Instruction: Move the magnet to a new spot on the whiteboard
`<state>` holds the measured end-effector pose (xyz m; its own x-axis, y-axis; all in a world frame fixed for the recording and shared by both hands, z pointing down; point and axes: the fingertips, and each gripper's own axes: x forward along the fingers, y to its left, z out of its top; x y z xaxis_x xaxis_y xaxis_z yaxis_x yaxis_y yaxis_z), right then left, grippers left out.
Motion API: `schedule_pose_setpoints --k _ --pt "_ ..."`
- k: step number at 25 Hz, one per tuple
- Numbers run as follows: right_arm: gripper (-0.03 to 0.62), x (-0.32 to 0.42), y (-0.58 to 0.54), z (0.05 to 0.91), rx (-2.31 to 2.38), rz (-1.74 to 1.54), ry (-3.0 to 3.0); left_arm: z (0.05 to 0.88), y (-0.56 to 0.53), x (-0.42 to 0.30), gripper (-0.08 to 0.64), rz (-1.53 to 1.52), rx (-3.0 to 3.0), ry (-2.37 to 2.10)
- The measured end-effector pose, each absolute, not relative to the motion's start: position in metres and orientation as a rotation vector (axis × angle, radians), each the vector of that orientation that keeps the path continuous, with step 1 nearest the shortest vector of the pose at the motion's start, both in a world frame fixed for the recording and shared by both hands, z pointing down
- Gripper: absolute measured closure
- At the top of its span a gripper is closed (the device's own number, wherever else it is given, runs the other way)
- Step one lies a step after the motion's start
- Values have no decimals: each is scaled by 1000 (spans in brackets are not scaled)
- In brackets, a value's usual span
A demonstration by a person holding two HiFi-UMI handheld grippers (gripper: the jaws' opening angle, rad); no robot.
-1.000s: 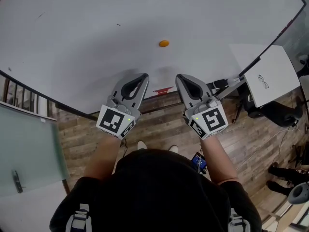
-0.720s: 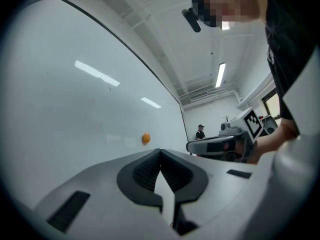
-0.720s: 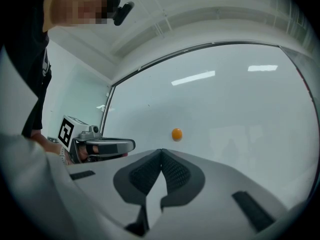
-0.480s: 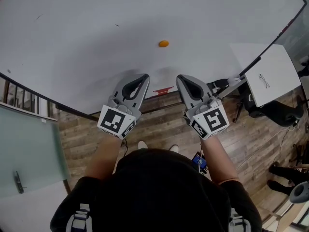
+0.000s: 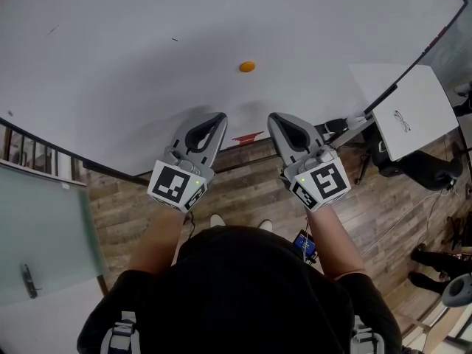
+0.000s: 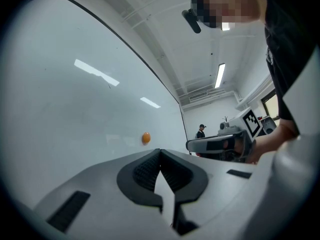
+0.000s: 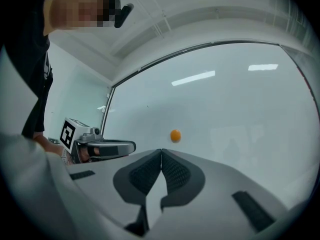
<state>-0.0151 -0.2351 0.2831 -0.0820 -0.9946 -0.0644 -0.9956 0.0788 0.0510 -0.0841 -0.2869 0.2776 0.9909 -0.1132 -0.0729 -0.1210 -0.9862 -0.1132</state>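
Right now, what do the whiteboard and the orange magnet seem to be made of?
The whiteboard: smooth, glossy white sheet, perhaps coated metal; ceiling lights mirror in it and the magnet clings. The magnet: small orange dome, probably plastic-capped; too small to be sure.

An orange magnet (image 5: 247,66) clings to the whiteboard (image 5: 110,87), which bears small dark marks (image 5: 174,38).
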Motion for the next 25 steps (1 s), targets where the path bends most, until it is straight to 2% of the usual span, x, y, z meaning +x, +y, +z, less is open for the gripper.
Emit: schedule_pose_setpoints --k 25 --pt "592 -25 -234 283 -2103 137 2325 283 -282 -89 558 86 -3011 181"
